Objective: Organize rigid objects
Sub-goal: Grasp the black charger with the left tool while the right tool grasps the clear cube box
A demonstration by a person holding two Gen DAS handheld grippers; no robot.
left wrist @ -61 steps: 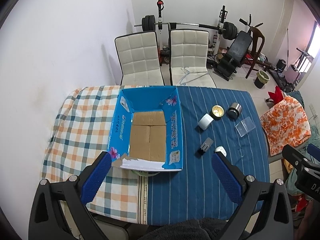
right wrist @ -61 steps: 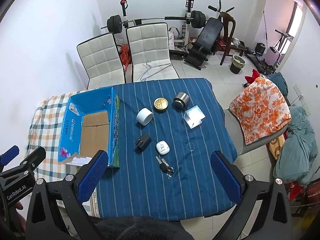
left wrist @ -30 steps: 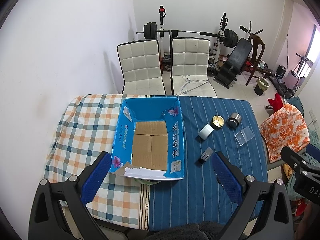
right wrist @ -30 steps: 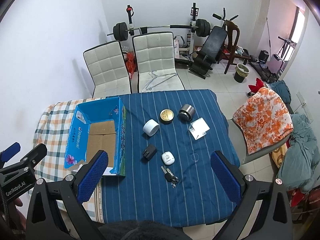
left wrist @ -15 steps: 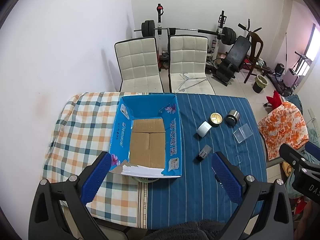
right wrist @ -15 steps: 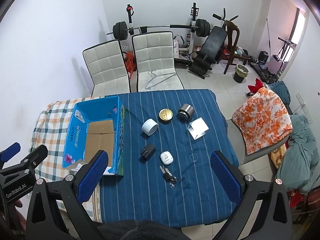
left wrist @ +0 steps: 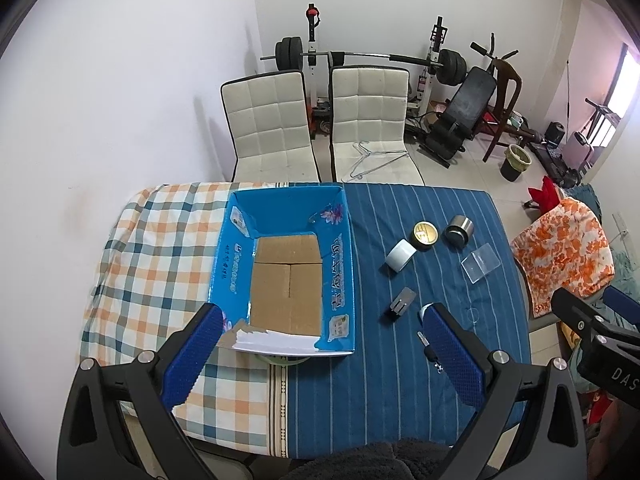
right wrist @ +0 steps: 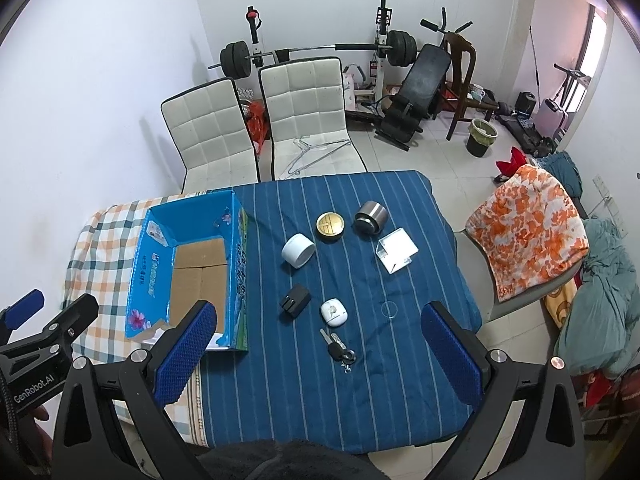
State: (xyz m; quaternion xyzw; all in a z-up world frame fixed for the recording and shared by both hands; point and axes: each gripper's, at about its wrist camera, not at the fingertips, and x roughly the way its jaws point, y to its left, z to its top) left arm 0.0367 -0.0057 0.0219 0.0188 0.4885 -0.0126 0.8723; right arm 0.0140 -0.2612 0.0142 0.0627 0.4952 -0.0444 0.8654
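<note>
An open blue cardboard box [left wrist: 340,264] [right wrist: 238,264] stands empty on the table. On the blue striped cloth to its right lie a white cup on its side [right wrist: 298,251] [left wrist: 401,255], a gold-lidded tin [right wrist: 330,225], a steel cup [right wrist: 371,218], a clear plastic case [right wrist: 397,255], a black charger [right wrist: 295,300] [left wrist: 401,301], a white earbud case [right wrist: 333,312] and keys [right wrist: 339,349]. My left gripper [left wrist: 320,356] is open, high above the box's near edge. My right gripper [right wrist: 320,352] is open, high above the keys. Both are empty.
A checked cloth [left wrist: 152,264] covers the table's left part. Two white chairs [right wrist: 256,120] stand behind the table, one with wire hangers. A chair with an orange cloth [right wrist: 528,232] stands at the right. Gym equipment [right wrist: 416,76] fills the back of the room.
Both grippers have shifted slightly over the table, staying open and high. The objects on the table have not moved.
</note>
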